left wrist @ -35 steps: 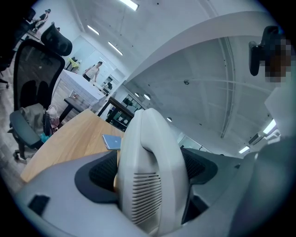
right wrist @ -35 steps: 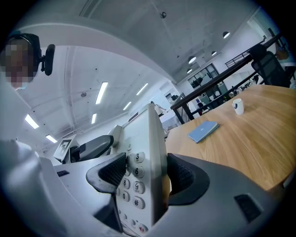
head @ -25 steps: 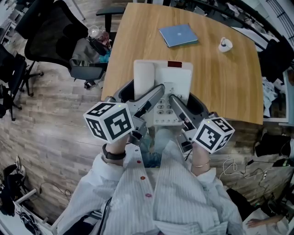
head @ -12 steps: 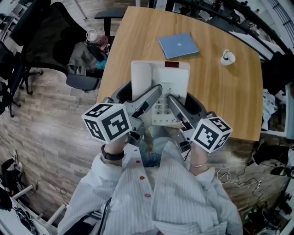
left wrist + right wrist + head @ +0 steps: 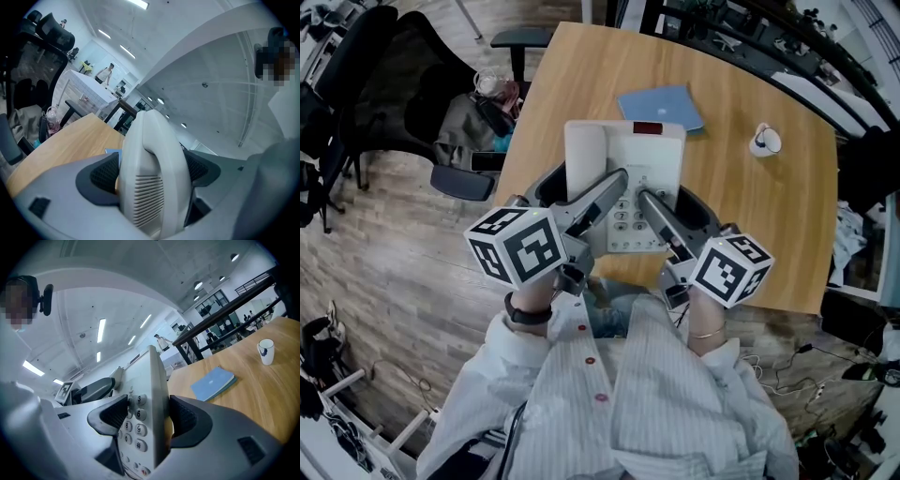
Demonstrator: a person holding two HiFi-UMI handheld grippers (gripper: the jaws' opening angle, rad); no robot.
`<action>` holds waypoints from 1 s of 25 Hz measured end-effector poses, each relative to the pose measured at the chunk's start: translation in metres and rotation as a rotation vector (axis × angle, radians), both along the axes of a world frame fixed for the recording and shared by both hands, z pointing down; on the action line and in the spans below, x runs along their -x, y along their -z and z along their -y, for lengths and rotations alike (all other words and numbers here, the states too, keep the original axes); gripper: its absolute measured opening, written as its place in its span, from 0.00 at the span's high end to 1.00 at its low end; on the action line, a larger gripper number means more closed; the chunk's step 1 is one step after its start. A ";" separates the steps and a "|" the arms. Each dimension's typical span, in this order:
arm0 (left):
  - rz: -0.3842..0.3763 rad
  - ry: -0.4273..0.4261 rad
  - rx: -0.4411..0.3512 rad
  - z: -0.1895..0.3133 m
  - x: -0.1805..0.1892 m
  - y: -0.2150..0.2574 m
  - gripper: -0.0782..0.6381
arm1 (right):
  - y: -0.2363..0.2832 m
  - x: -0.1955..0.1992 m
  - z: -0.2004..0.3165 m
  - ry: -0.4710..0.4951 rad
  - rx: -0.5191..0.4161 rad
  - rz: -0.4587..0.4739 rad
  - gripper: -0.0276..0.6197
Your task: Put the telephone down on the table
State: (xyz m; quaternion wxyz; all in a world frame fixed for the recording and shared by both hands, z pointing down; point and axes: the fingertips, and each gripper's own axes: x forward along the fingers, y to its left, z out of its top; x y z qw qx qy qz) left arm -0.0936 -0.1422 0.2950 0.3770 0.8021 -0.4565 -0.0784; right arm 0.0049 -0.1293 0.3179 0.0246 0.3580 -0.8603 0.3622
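A white desk telephone (image 5: 623, 155), handset on its cradle at the left and keypad at the right, is held between both grippers over the near half of the wooden table (image 5: 769, 216). My left gripper (image 5: 581, 187) is shut on the handset side; in the left gripper view the handset (image 5: 152, 187) fills the space between the dark pads (image 5: 101, 176). My right gripper (image 5: 675, 206) is shut on the keypad side, its pads (image 5: 185, 420) clamping the telephone's edge (image 5: 154, 394) by the number keys. Whether the base touches the tabletop is hidden.
A blue notebook (image 5: 675, 101) lies just beyond the telephone, its near corner hidden behind it. A white cup (image 5: 764, 141) stands at the far right. Left of the table are a black office chair (image 5: 384, 84) and a seat holding a bag (image 5: 478, 112).
Both grippers have carried the telephone forward over the table, from its near edge toward the blue notebook. The grip on both sides is unchanged.
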 end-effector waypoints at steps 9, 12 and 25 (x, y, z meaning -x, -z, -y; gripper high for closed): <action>0.007 0.024 -0.007 0.039 -0.025 0.007 0.30 | 0.008 -0.024 0.041 0.032 -0.008 0.007 0.53; 0.005 0.033 -0.011 0.044 -0.026 0.008 0.30 | 0.008 -0.026 0.047 0.039 -0.011 0.010 0.53; 0.017 0.031 -0.015 0.044 -0.027 0.010 0.30 | 0.009 -0.027 0.048 0.040 -0.011 0.025 0.53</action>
